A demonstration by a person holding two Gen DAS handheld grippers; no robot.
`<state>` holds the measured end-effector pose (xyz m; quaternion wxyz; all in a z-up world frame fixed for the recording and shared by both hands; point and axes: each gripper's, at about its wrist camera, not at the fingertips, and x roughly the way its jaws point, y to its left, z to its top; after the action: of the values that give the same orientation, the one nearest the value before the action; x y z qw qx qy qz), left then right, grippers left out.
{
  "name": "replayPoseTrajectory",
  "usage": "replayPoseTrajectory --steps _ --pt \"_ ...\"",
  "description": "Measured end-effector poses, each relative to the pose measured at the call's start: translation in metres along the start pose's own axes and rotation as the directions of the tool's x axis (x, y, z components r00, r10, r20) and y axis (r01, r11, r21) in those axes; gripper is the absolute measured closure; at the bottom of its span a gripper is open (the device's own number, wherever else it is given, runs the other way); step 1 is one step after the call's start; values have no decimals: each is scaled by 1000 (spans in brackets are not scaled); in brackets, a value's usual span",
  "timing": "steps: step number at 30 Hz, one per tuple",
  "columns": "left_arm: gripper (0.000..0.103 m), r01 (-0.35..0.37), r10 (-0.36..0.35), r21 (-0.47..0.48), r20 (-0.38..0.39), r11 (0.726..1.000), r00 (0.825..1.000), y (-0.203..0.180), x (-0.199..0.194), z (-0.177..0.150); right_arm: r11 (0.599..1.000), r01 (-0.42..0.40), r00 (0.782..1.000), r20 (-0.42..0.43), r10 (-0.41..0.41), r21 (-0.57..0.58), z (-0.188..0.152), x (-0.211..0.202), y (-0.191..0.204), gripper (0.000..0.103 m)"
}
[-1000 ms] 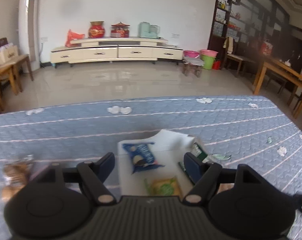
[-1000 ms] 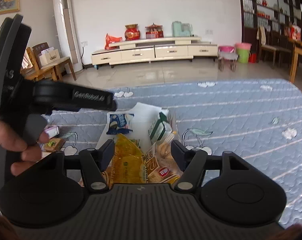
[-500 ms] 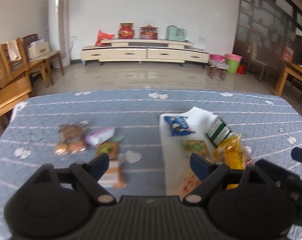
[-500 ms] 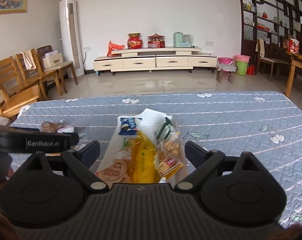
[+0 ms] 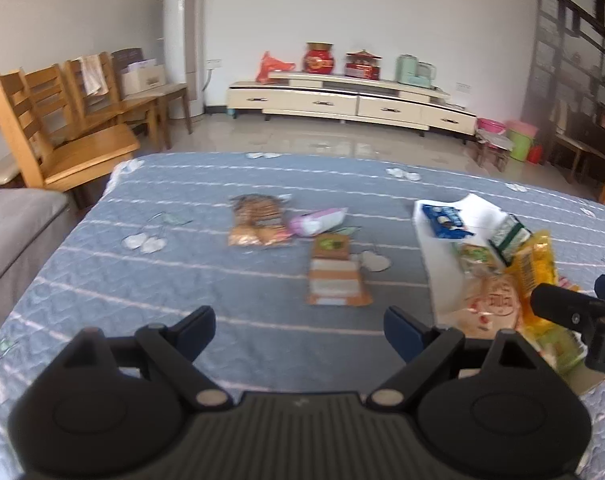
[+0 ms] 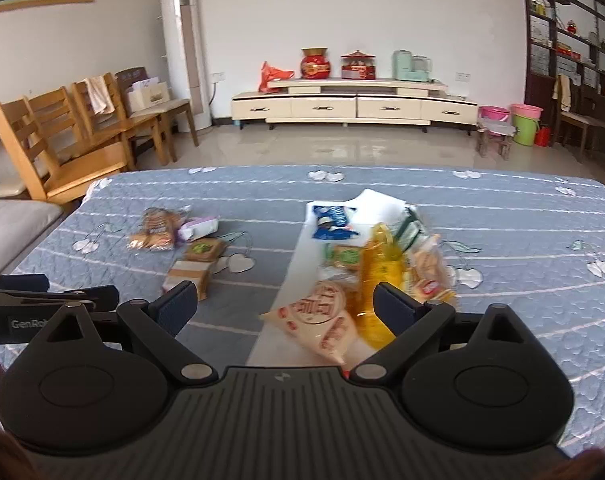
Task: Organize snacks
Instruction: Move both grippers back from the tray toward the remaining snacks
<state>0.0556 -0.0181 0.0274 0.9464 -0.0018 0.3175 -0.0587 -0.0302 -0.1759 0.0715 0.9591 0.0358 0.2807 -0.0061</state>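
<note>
Both grippers are hovering above a blue quilt [image 5: 150, 280], jaws spread wide and gripping nothing.

The left gripper [image 5: 300, 330] is pointing at bare quilt. Four loose snacks are lying ahead of it, well apart from its fingertips:
- a tan packet [image 5: 336, 286], nearest, just right of the gripper's centre line;
- a small green-label packet [image 5: 331, 246], touching the tan packet's far end;
- a pink pouch [image 5: 318, 221], beyond that;
- a clear biscuit bag [image 5: 258, 220], just left of the pouch.

A white tray [image 5: 438, 280] is sitting to the right of this gripper, beyond its right finger. It is carrying a blue packet [image 5: 446, 222] at the far end, a green-and-white packet [image 5: 508, 238], a yellow bag [image 5: 532, 276] and a round red-print bag [image 5: 494, 302] at the near end.

The right gripper [image 6: 284, 304] is hovering over the tray's [image 6: 290, 280] near end — the red-print bag [image 6: 318, 316] is lying between its fingers, slightly beyond the tips, not touched as far as can be seen. The yellow bag [image 6: 378, 280] is lying just inside the right finger. A clear cracker bag [image 6: 428, 270] is sitting at the tray's right edge. The blue packet [image 6: 330, 222] is resting far ahead. The loose snacks, including the tan packet [image 6: 188, 274], are lying to the left, beyond the left finger.
</note>
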Motion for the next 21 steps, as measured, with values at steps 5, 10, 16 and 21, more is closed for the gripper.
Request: replayPoseTrajectory --steps 5,10,16,21 --pt "12 -30 30 -15 -4 999 1000 17 0 -9 999 -29 999 -14 28 -25 3 10 8 0" --pt "12 -45 44 -45 -23 998 999 29 7 -14 997 -54 998 -25 52 -51 1 17 17 0" --pt "9 -66 65 -64 -22 996 998 37 28 -3 996 -71 997 -35 69 -62 0 23 17 0" --pt "3 -95 96 -66 3 993 995 38 66 29 994 -90 996 -34 88 -57 0 30 15 0"
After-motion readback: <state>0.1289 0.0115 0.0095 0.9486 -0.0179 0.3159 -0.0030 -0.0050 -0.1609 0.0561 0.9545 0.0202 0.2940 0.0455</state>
